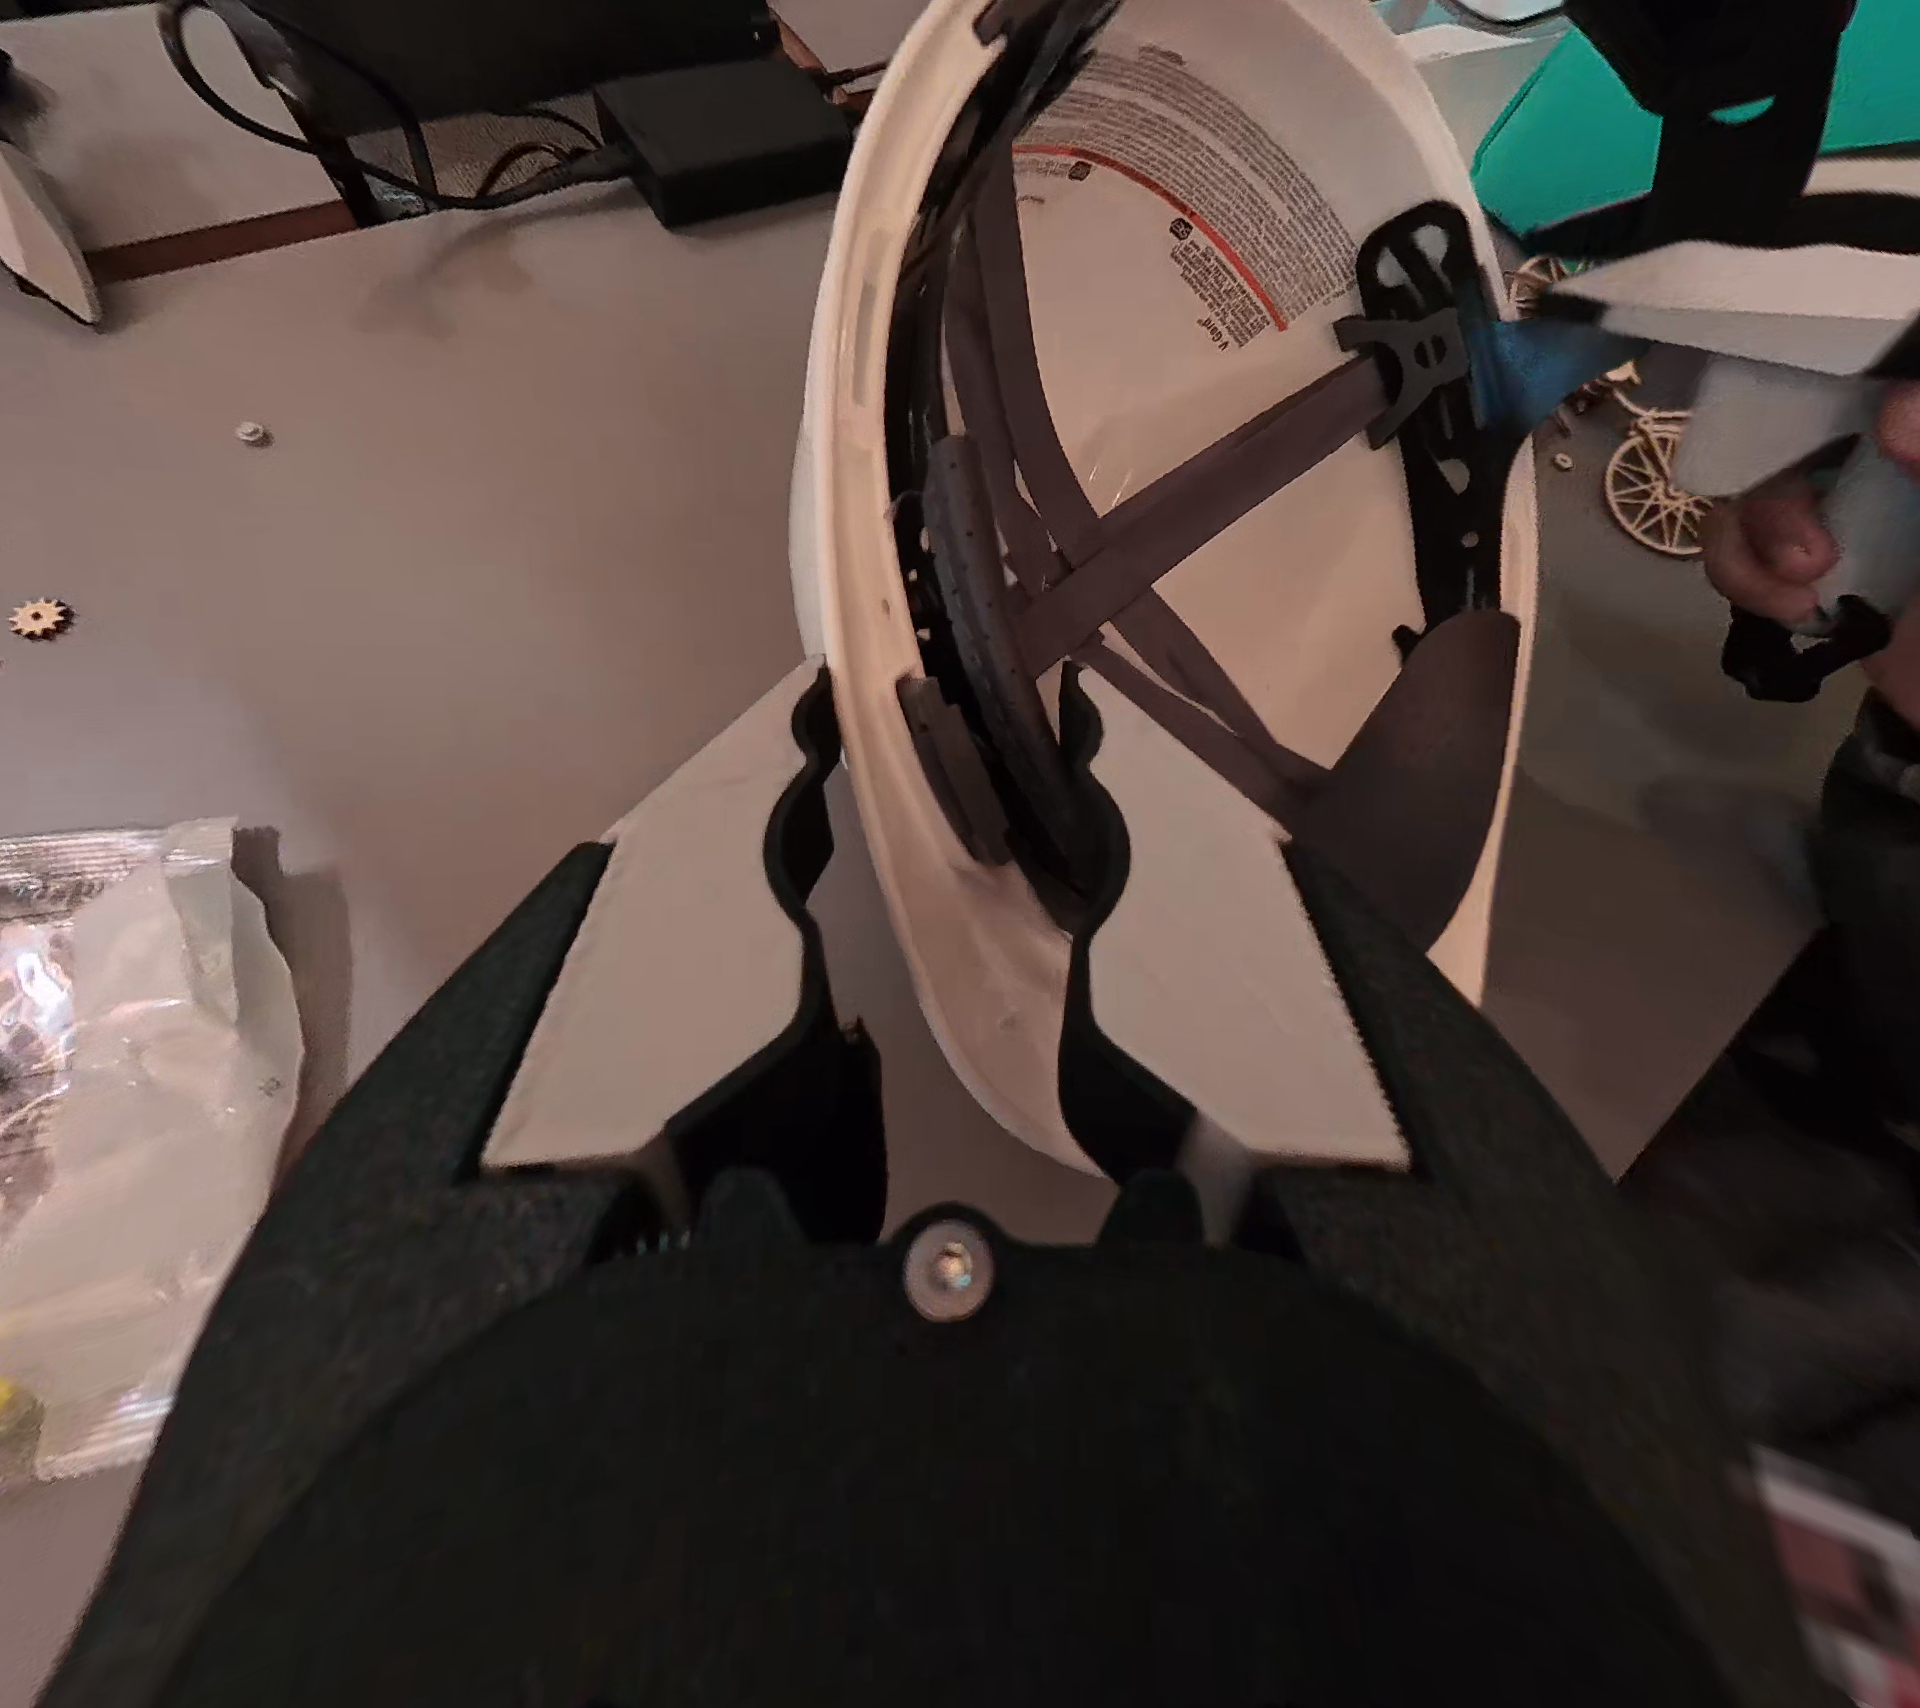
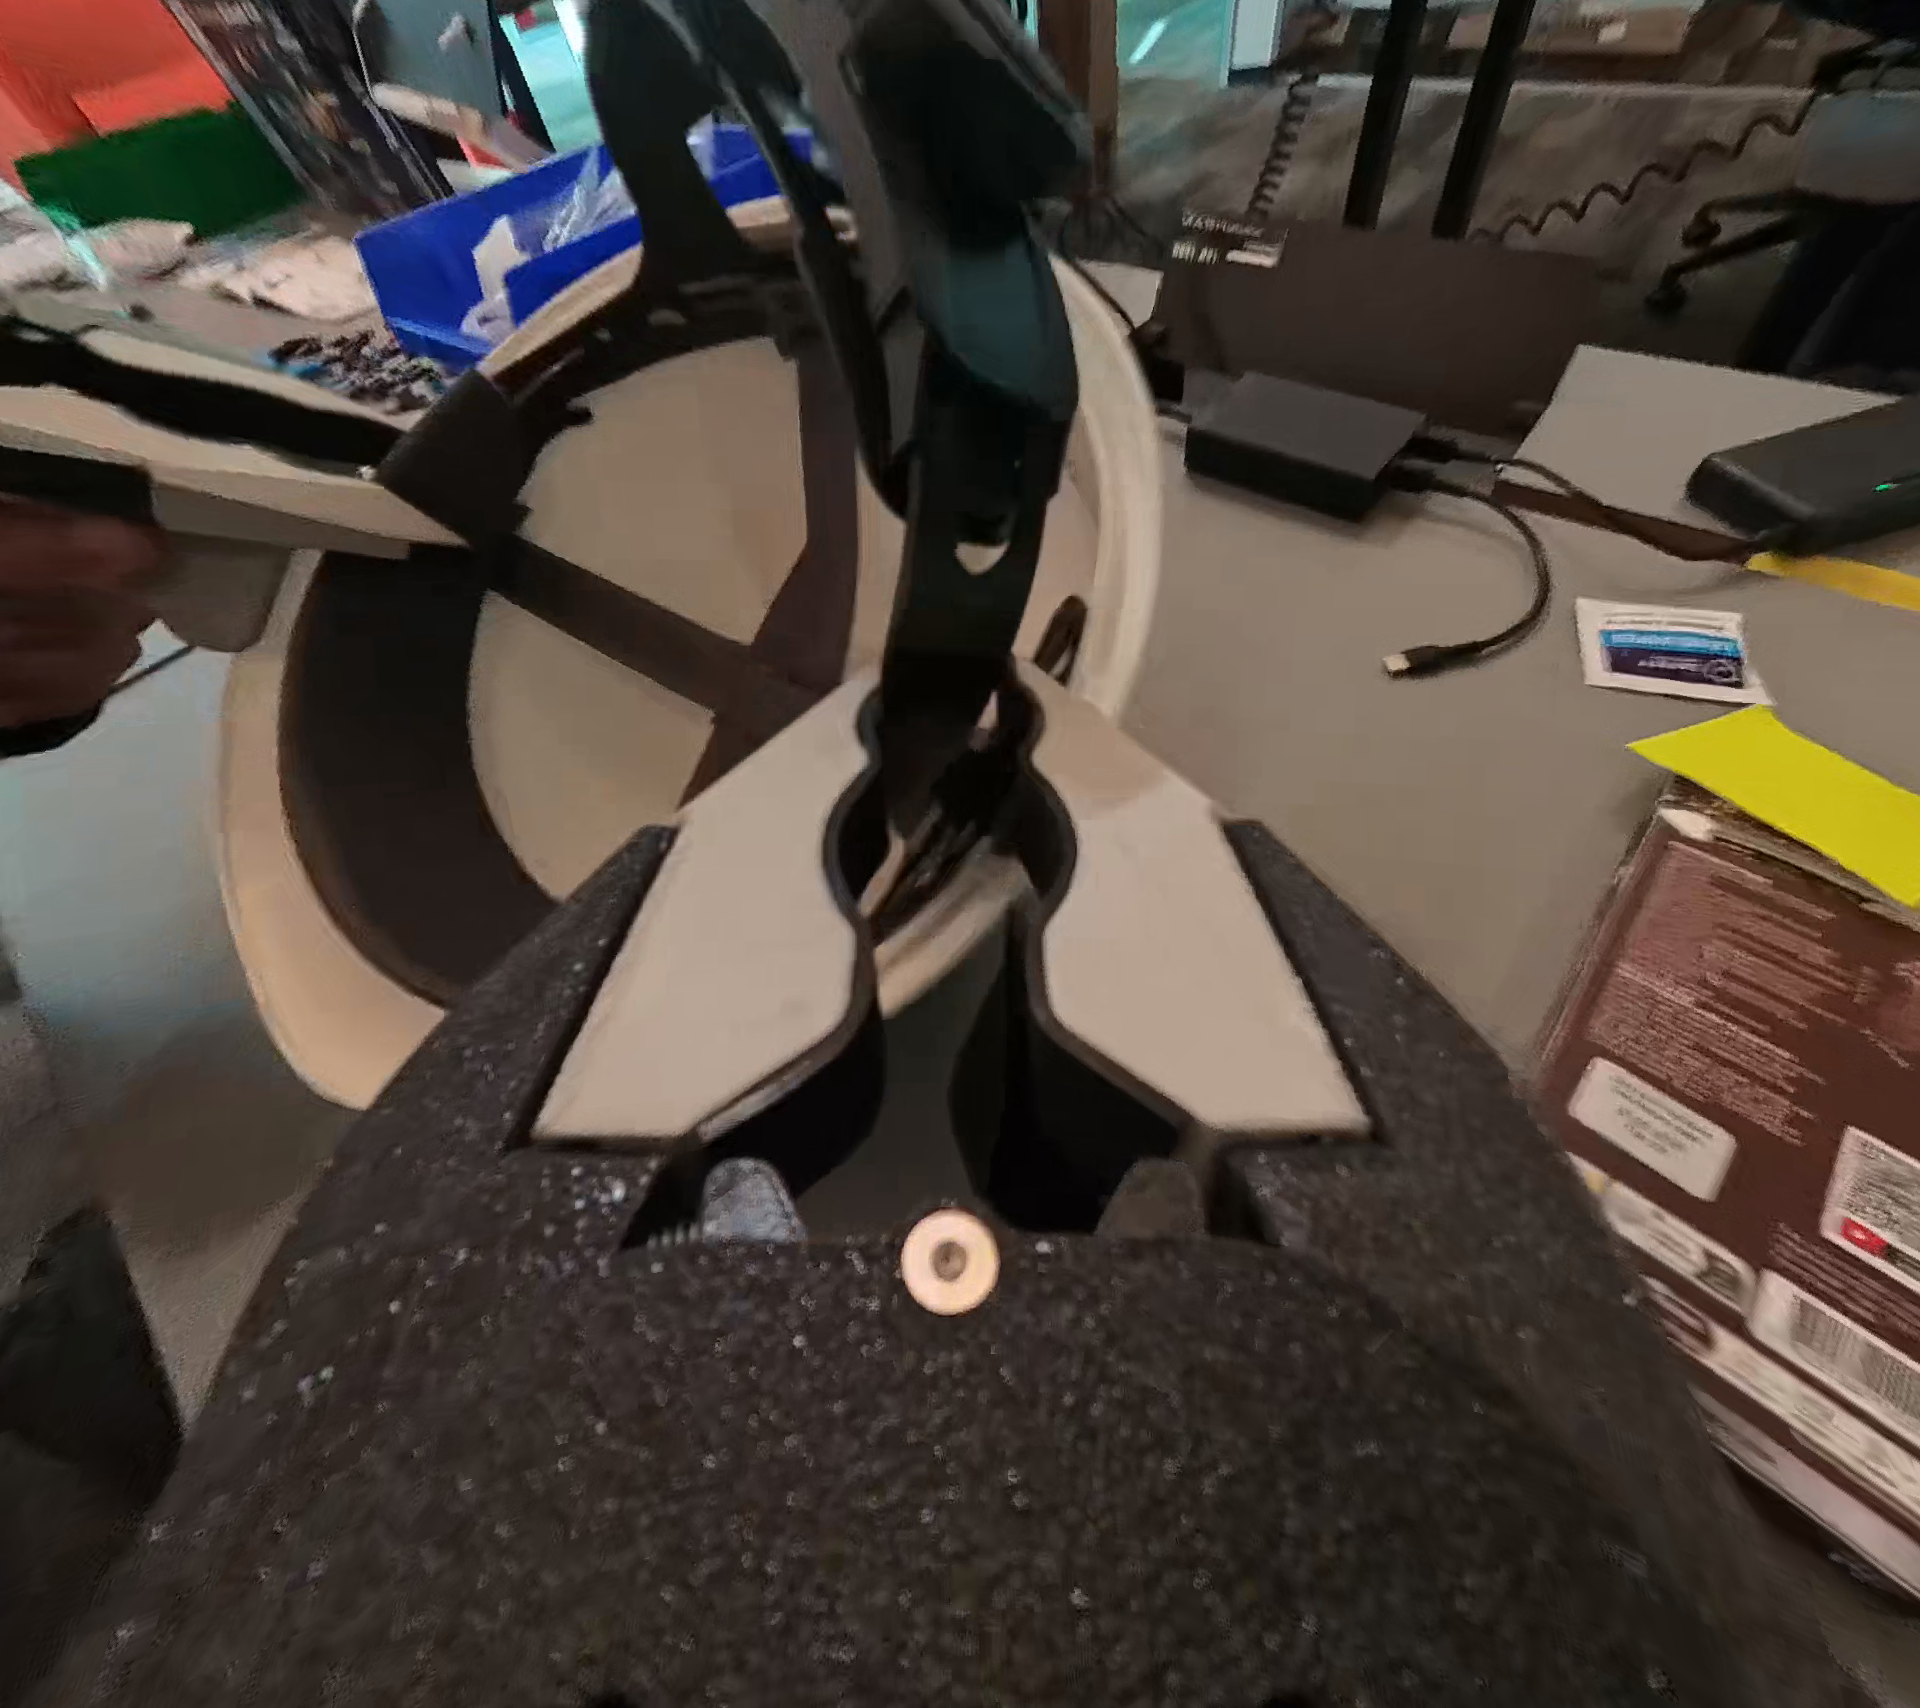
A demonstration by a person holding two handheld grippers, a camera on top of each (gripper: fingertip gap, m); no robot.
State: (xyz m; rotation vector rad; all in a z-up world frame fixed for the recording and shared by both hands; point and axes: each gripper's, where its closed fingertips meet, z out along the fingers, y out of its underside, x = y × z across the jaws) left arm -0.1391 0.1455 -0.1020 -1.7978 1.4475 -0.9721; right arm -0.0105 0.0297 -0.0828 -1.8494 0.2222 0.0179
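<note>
Left wrist view: left tongs (image 1: 945, 723) clamp the white plastic hard hat's (image 1: 1164, 100) rim; right tongs (image 2: 945, 713) grip its black plastic headband (image 2: 935, 598).

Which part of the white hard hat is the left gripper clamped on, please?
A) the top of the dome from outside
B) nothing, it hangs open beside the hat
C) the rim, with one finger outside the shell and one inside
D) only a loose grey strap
C: in the left wrist view the left gripper straddles the edge of the white hard hat, one finger against the outer shell and the other inside against the black headband.
</note>
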